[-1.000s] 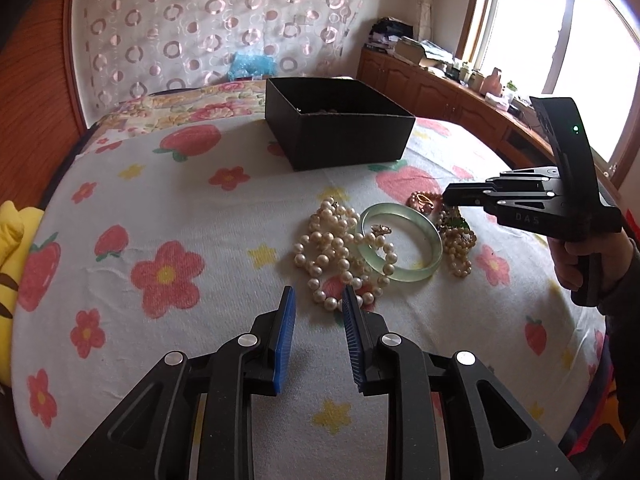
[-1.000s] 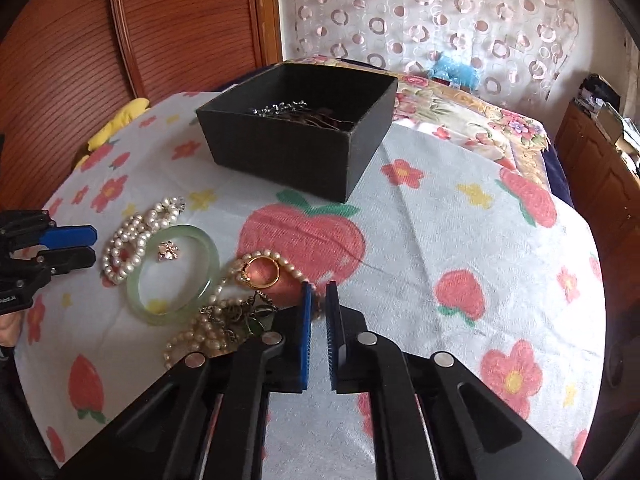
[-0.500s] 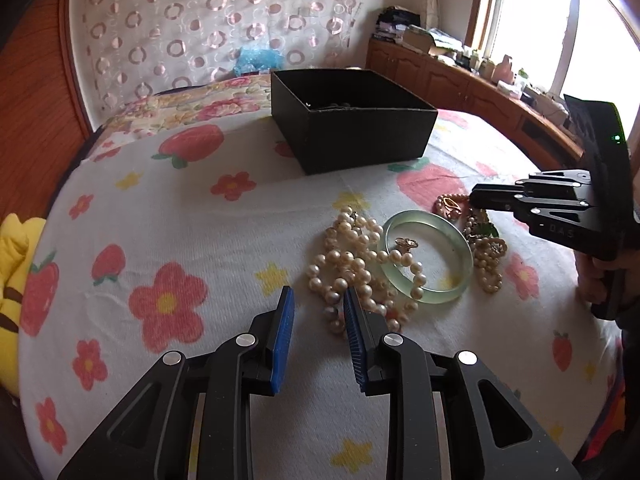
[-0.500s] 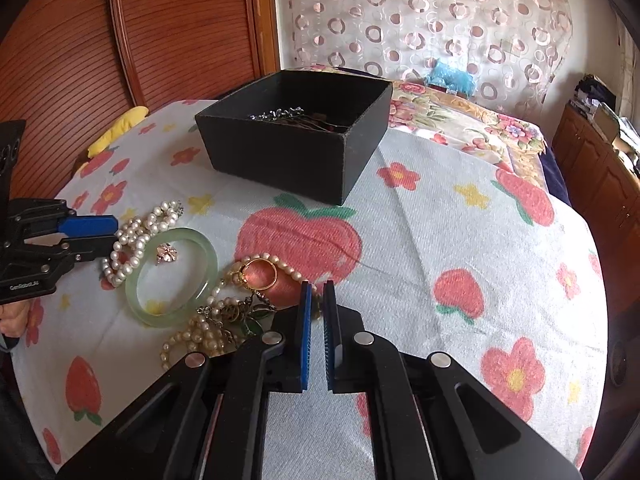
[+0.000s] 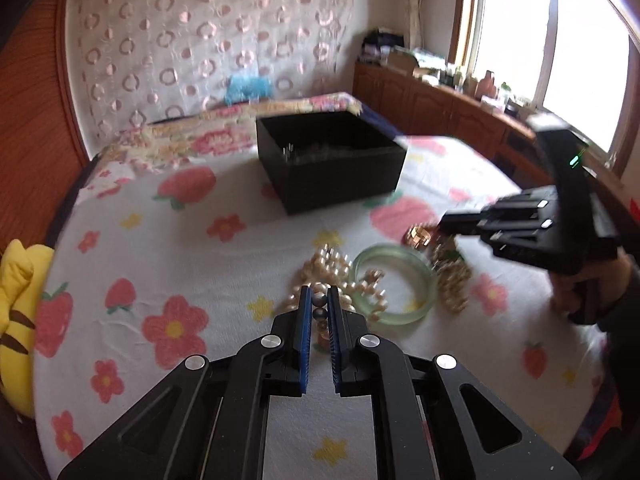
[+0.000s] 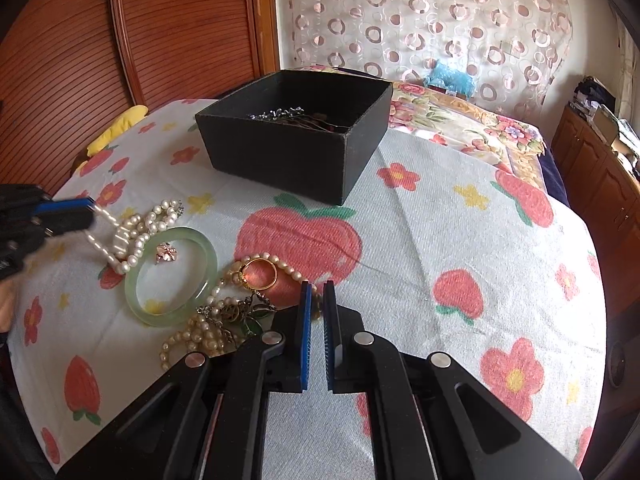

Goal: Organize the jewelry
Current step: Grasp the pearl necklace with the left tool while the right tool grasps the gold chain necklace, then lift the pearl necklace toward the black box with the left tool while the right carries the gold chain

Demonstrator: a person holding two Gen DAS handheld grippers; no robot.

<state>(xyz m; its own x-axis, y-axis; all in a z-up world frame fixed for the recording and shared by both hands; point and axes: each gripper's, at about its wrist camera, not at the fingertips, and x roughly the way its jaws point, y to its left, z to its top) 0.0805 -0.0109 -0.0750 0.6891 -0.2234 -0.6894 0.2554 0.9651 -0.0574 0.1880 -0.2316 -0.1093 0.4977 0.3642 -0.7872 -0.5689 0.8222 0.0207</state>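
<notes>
My left gripper [image 5: 319, 300] is shut on the white pearl necklace [image 5: 320, 280], with beads pinched between its blue pads. In the right wrist view the left gripper [image 6: 86, 210] lifts taut strands of that necklace [image 6: 136, 236] off the cloth. A green jade bangle [image 6: 172, 276] lies beside it with a small pink brooch [image 6: 166, 252] inside. A gold ring [image 6: 260, 274] and a tangled pearl chain [image 6: 208, 332] lie near my right gripper [image 6: 317, 292], which is nearly shut and empty. The black box [image 6: 296, 148] stands behind, with jewelry inside.
A flower and strawberry cloth [image 6: 460, 240] covers the round table. A yellow plush [image 5: 16, 312] sits at the table's left edge. A wooden headboard [image 6: 168, 28] and a bed stand behind the table. Cabinets [image 5: 440, 108] line the window wall.
My left gripper moved forward onto the pearl necklace and closed on it, pulling strands up. The right gripper stayed in place above the ring and chain.
</notes>
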